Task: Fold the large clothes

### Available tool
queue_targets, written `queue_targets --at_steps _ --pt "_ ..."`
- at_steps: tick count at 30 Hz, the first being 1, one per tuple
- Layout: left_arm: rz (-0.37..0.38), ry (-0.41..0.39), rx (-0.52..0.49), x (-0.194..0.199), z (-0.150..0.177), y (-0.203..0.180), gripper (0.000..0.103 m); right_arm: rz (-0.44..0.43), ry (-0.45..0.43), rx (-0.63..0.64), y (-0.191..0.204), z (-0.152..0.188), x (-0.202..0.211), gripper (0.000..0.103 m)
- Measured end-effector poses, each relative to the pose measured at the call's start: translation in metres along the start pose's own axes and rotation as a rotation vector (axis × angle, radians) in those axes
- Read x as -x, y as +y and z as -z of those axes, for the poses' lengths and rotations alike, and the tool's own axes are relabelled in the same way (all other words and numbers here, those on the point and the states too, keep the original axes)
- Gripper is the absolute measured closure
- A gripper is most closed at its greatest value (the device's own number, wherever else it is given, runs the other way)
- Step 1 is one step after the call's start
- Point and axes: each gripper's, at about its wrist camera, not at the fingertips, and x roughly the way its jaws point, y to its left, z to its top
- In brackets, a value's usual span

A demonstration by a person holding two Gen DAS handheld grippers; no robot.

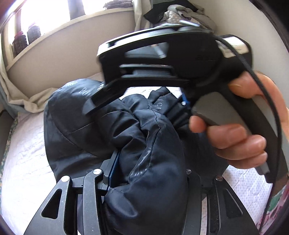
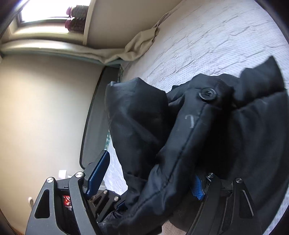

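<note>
A large dark navy puffer jacket (image 1: 86, 130) lies bunched on a white quilted bed (image 1: 23, 162). My left gripper (image 1: 148, 168) is shut on a thick fold of the jacket that fills the space between its fingers. The right gripper's body (image 1: 162, 59) and the hand holding it cross the top of the left wrist view. In the right wrist view, my right gripper (image 2: 150, 173) stands wide apart; a padded jacket edge (image 2: 173, 155) with a black snap button (image 2: 208, 94) lies between the blue pads (image 2: 98, 171), unpinched.
A beige wall and window ledge with jars (image 1: 27, 38) lie behind the bed. A pile of other clothes (image 1: 180, 12) sits at the far end. A cream cloth (image 2: 137, 45) is tucked along the bed's edge. A dark bed frame (image 2: 92, 115) borders the mattress.
</note>
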Motion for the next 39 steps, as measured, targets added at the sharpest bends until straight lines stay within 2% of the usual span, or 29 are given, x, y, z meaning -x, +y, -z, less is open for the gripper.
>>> queue_targets --at_steps 4,6,7,9,12,15,18,20,23,26,29,33,37,39 --pt "0.029 -0.008 -0.046 0.001 0.005 -0.003 0.049 0.07 0.059 0.051 0.01 0.005 -0.015 0.02" --pt "0.031 -0.006 -0.058 -0.001 0.005 -0.006 0.049 0.128 0.076 0.085 0.012 0.012 -0.019 0.023" --pt "0.033 -0.004 -0.056 -0.002 0.005 -0.005 0.048 0.146 0.073 0.087 0.012 0.013 -0.021 0.027" --pt "0.057 0.004 -0.032 -0.002 0.004 0.0 0.047 0.157 0.073 0.067 0.005 0.011 -0.025 0.05" --pt "0.108 0.02 0.012 0.006 0.005 0.013 0.041 0.156 0.077 0.053 0.001 0.01 -0.024 0.066" --pt "0.137 0.022 0.067 0.021 0.01 0.025 0.039 0.151 0.068 0.043 -0.001 0.01 -0.019 0.071" --pt "0.191 0.0 0.184 0.048 0.022 0.039 0.039 0.147 0.049 0.02 -0.003 0.011 -0.013 0.073" --pt "0.22 -0.033 0.234 0.071 0.038 0.035 0.039 0.143 0.039 -0.003 -0.007 0.011 -0.01 0.073" --pt "0.242 -0.06 0.228 0.094 0.06 0.01 0.039 0.144 0.027 -0.023 -0.008 0.011 -0.009 0.074" --pt "0.308 -0.009 0.211 0.088 0.07 -0.016 0.039 0.138 0.01 -0.033 -0.007 0.014 -0.004 0.074" --pt "0.321 0.073 0.216 0.059 0.077 -0.031 0.039 0.132 -0.005 -0.039 -0.003 0.013 -0.007 0.075" --pt "0.241 0.074 0.216 0.035 0.069 -0.028 0.038 0.122 -0.016 -0.024 0.008 0.011 -0.006 0.077" --pt "0.173 0.142 0.226 0.004 0.069 -0.019 0.038 0.119 -0.029 0.004 0.018 0.01 0.002 0.079" --pt "0.163 0.136 0.225 0.0 0.07 -0.018 0.039 0.114 -0.039 0.023 0.026 0.009 0.002 0.081"
